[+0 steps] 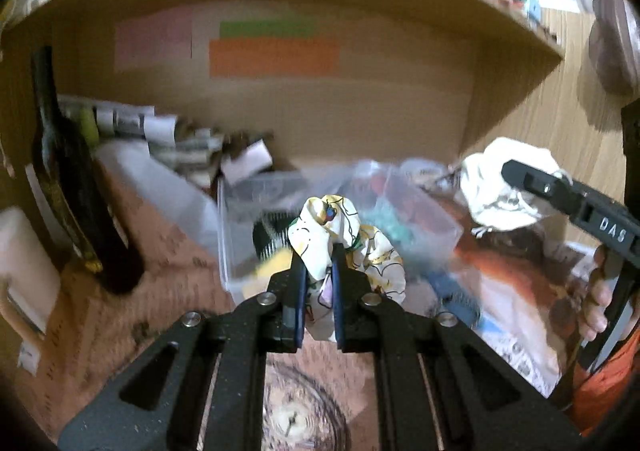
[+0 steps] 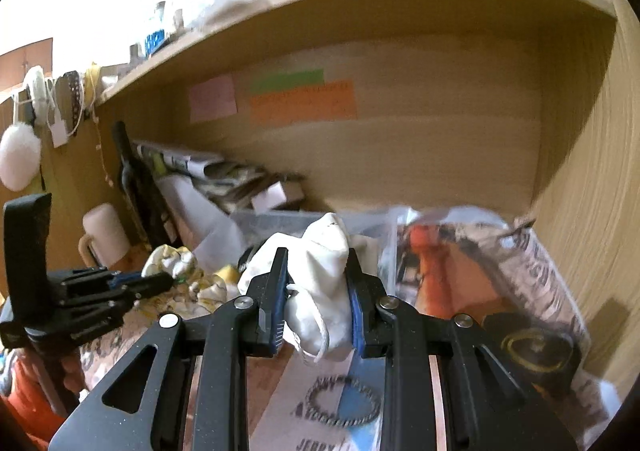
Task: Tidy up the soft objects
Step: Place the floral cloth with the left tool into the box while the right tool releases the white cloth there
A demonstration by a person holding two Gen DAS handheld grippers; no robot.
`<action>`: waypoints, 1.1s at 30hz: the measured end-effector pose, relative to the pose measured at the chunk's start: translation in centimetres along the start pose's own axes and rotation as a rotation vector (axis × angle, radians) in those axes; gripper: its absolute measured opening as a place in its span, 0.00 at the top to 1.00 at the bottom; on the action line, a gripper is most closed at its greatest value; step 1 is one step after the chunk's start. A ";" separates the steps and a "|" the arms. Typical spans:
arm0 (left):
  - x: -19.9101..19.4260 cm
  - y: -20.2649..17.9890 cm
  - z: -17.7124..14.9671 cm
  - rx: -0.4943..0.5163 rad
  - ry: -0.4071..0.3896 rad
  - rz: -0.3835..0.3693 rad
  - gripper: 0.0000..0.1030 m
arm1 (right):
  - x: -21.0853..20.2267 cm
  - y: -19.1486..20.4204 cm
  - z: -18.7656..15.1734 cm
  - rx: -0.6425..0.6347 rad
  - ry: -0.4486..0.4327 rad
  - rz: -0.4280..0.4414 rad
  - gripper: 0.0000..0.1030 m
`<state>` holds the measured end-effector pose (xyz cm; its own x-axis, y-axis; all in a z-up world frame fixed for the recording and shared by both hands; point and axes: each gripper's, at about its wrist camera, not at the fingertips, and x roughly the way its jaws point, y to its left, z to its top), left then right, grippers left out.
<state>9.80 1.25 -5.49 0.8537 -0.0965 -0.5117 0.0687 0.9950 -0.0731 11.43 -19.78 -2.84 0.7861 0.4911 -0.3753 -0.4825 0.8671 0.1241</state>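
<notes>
My left gripper (image 1: 318, 251) is shut on a crumpled white cloth with a colourful print (image 1: 340, 235), held up off the desk; the same printed cloth (image 2: 180, 267) shows at the left gripper (image 2: 170, 281) in the right wrist view. My right gripper (image 2: 316, 255) is shut on a plain white soft pouch with a drawstring (image 2: 320, 283), also lifted. In the left wrist view that white pouch (image 1: 496, 191) hangs at the right gripper (image 1: 506, 171) on the right. A clear plastic box (image 1: 256, 211) with several items sits just beyond both grippers.
A wooden shelf niche (image 1: 300, 111) with coloured sticky notes (image 1: 272, 55) rises behind. A dark bottle (image 1: 76, 187) and a white mug (image 2: 106, 235) stand at the left. Papers and magazines (image 2: 460, 271) cover the desk. A person's hand (image 1: 596, 299) holds the right tool.
</notes>
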 end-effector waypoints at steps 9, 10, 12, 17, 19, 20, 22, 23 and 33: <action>1.3 0.1 3.3 -0.002 -0.063 0.007 0.90 | 1.8 0.2 2.1 -0.034 -0.047 -0.010 0.77; 1.8 0.1 3.5 -0.005 -0.055 0.006 0.90 | 2.4 0.1 2.2 -0.037 -0.039 -0.015 0.77; 2.9 0.1 3.6 -0.005 -0.037 0.006 0.90 | 3.5 -0.1 2.1 -0.041 -0.017 -0.024 0.77; 5.7 0.3 3.4 -0.020 0.008 0.019 0.90 | 7.2 -1.2 1.4 -0.025 0.071 -0.035 0.77; 6.8 0.4 3.3 -0.029 0.031 0.015 0.90 | 8.3 -1.6 1.1 -0.007 0.093 -0.036 0.77; 7.4 0.5 3.2 -0.031 0.041 0.015 0.90 | 8.8 -1.8 0.9 0.000 0.105 -0.034 0.77; 8.6 0.6 3.1 -0.032 0.066 0.010 0.90 | 9.6 -1.9 0.5 0.005 0.129 -0.034 0.77; 9.2 0.6 3.0 -0.030 0.081 0.005 0.90 | 10.1 -1.9 0.3 0.002 0.143 -0.036 0.77; 13.1 0.6 1.3 -0.031 0.178 -0.009 0.90 | 12.9 -1.1 -1.2 -0.062 0.257 -0.053 0.77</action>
<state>21.68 0.65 -11.12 0.7481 -0.1112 -0.6542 0.0571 0.9930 -0.1034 21.64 -14.55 -8.89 0.6909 0.4014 -0.6013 -0.4727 0.8801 0.0445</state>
